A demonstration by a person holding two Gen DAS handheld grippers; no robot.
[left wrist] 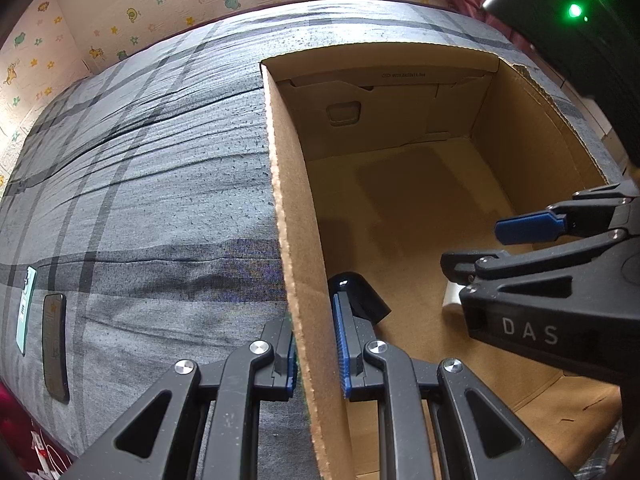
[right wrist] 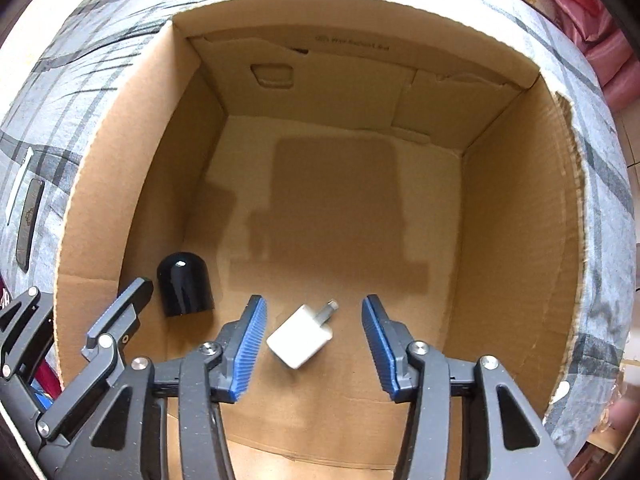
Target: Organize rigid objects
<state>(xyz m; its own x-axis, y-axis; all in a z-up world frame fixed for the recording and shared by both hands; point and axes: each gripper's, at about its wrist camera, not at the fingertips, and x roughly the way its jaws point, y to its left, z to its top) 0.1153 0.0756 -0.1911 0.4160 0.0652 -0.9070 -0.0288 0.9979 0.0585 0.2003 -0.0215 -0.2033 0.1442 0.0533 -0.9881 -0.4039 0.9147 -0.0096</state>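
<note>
An open cardboard box (left wrist: 288,200) stands on a grey plaid bedsheet (left wrist: 140,180). My left gripper (left wrist: 316,344) is shut on the box's left wall, one finger outside and one inside. On the box floor (right wrist: 340,220) a glossy black cylinder (right wrist: 184,284) lies near the left wall, also seen as the black cylinder (left wrist: 360,292) just past my inner finger. A white charger plug (right wrist: 300,336) rests on the floor between the blue pads of my right gripper (right wrist: 314,310), which point down into the box. The pads stand apart from the plug on both sides, so this gripper is open.
Two phones lie on the sheet left of the box: a dark one (left wrist: 56,344) and a pale teal one (left wrist: 26,312). The box's right rim (right wrist: 568,128) is torn. Pink bedding (right wrist: 600,20) lies beyond the box.
</note>
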